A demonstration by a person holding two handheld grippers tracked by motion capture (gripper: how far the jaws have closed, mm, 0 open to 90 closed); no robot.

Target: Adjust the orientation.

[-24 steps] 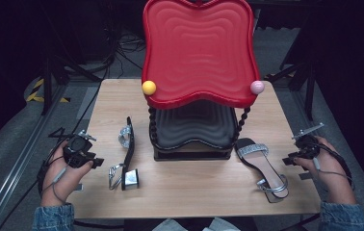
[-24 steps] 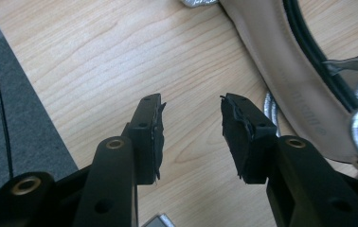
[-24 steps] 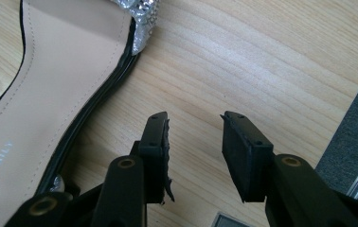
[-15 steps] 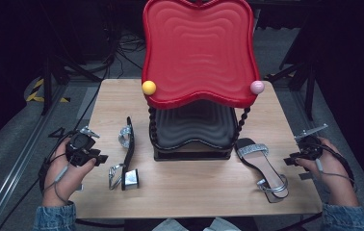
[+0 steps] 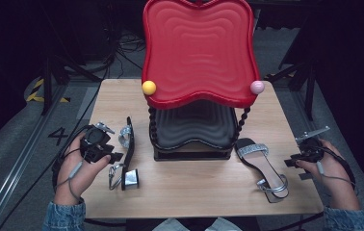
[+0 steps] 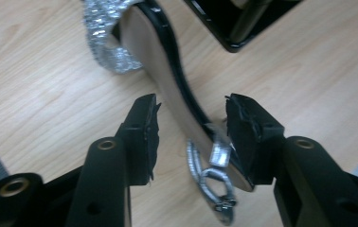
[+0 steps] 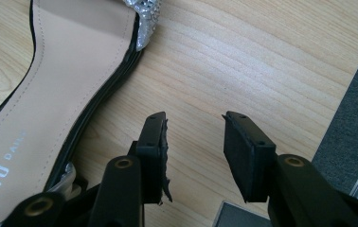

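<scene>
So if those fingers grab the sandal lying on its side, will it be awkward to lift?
Probably a little. The sandal looks thin and stiff along its sole, so it should lift in one piece. Its loose ankle strap would likely dangle. It already lies on its edge, so a push may flop it over.

"OSTO DAILY" on the sandal's insole (image 7: pixel 49 94) (partly cut off); "4" on the floor (image 5: pixel 56 135)

Bright tabletop, dark surround (close-ups soft)
</scene>
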